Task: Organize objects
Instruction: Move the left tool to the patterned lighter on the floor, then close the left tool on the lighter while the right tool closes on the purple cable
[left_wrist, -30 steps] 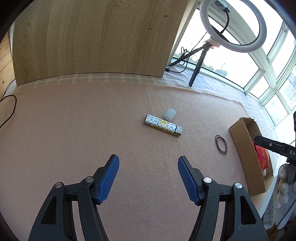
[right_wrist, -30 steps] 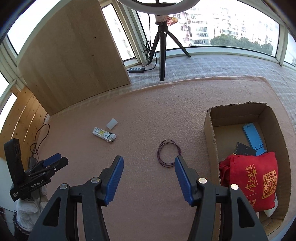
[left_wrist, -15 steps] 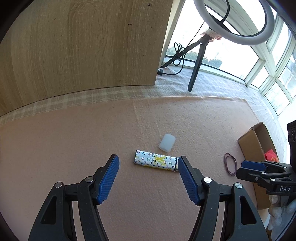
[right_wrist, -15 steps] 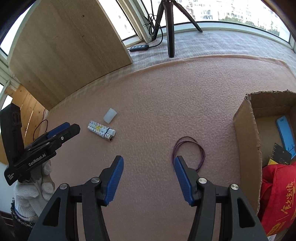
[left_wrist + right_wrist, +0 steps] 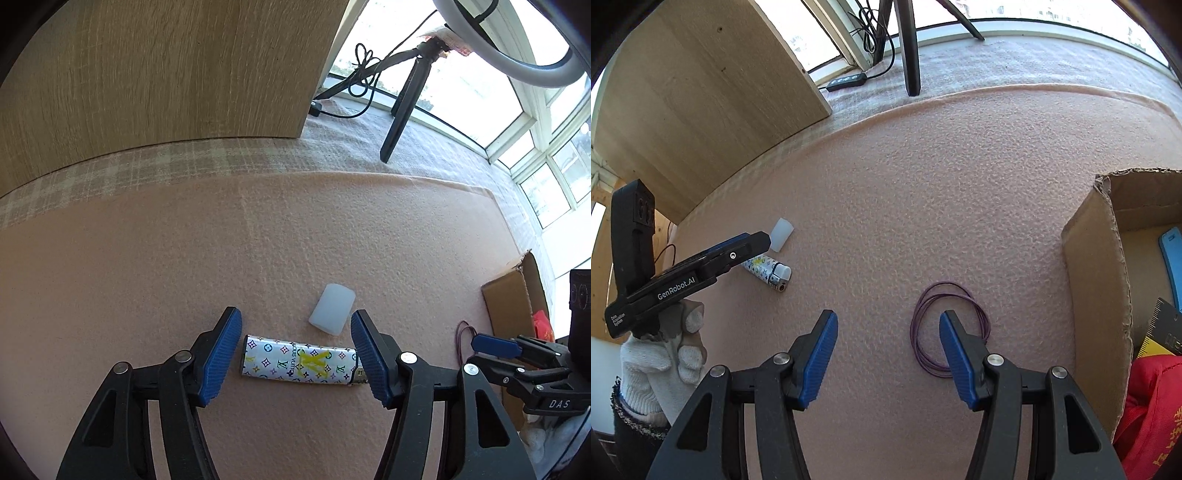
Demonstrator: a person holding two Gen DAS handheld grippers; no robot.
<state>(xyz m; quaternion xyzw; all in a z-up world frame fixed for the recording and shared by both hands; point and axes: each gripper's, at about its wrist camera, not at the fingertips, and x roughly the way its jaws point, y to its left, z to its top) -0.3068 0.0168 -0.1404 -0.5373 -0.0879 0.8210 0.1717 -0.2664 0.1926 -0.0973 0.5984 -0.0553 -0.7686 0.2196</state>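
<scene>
Left gripper (image 5: pixel 295 354) is hanging low over the pink mat (image 5: pixel 147 258), jaws spread wide, not pinching anything. The lighter (image 5: pixel 299 362), white with a coloured monogram print, is lying flat on the mat crosswise between the two blue pads (image 5: pixel 221 354), metal end toward the right pad. Can't tell from the left wrist view if either pad is touching it. A small white translucent cap (image 5: pixel 332 308) is lying just beyond the lighter, apart from it.

Right gripper (image 5: pixel 886 354) is sitting over the mat near the cardboard box (image 5: pixel 1097 295), jaws also spread, holding nothing. A purple loop of thin cord (image 5: pixel 923 317) is lying flat on the mat; the right pad is overlapping it in the right wrist view, contact unclear. The box is sitting open just right of the loop, holding a red bag (image 5: pixel 1152 406), a blue flat item (image 5: pixel 1172 258) and a black-and-yellow ruler-like piece (image 5: pixel 1163 328).

A white-gloved hand (image 5: pixel 665 354) is gripping the left gripper's handle. Wooden panel (image 5: pixel 166 74) and tripod leg (image 5: pixel 402 110) are standing at the far edge, well apart from the work area.
</scene>
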